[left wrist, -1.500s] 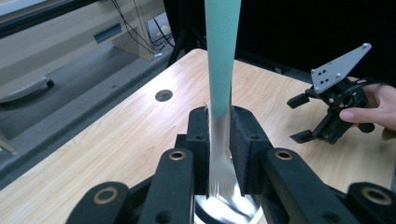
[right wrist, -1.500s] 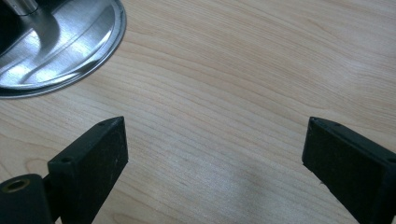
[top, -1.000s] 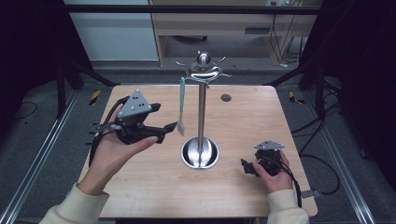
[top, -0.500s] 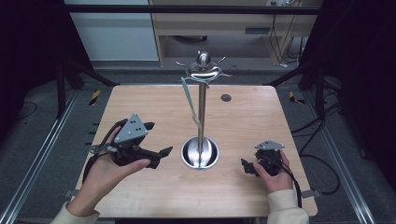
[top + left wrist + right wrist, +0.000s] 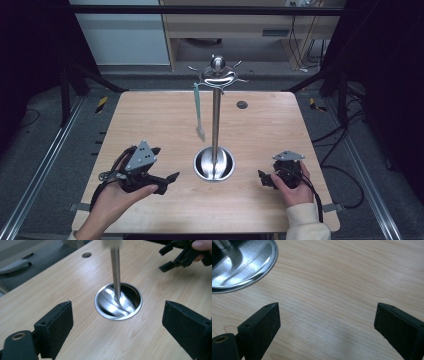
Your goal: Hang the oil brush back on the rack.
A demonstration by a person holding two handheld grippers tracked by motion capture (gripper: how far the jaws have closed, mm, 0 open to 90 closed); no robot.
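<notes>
A steel stand (image 5: pixel 216 120) rises from a round dish base (image 5: pixel 214 164) at the table's middle, with hooks at its top. A pale green utensil (image 5: pixel 198 112) hangs from a hook on its left side, free of both grippers. My left gripper (image 5: pixel 169 183) sits low over the near left of the table, pointing at the base (image 5: pixel 118 302). Its jaws have just been opening and now stand wide with nothing between them (image 5: pixel 117 303). My right gripper (image 5: pixel 262 179) rests at the near right, open over bare wood (image 5: pixel 327 305), with the base's rim (image 5: pixel 244 267) at upper left.
The wooden table (image 5: pixel 150 125) has a small round hole (image 5: pixel 242 104) behind the stand. Metal rails run along the floor on both sides. In the left gripper view the right gripper (image 5: pixel 172 257) shows beyond the base.
My left gripper has dropped and drawn back toward the near left edge, away from the utensil's lower end. The utensil swung and now hangs straighter. The right hand has kept still.
</notes>
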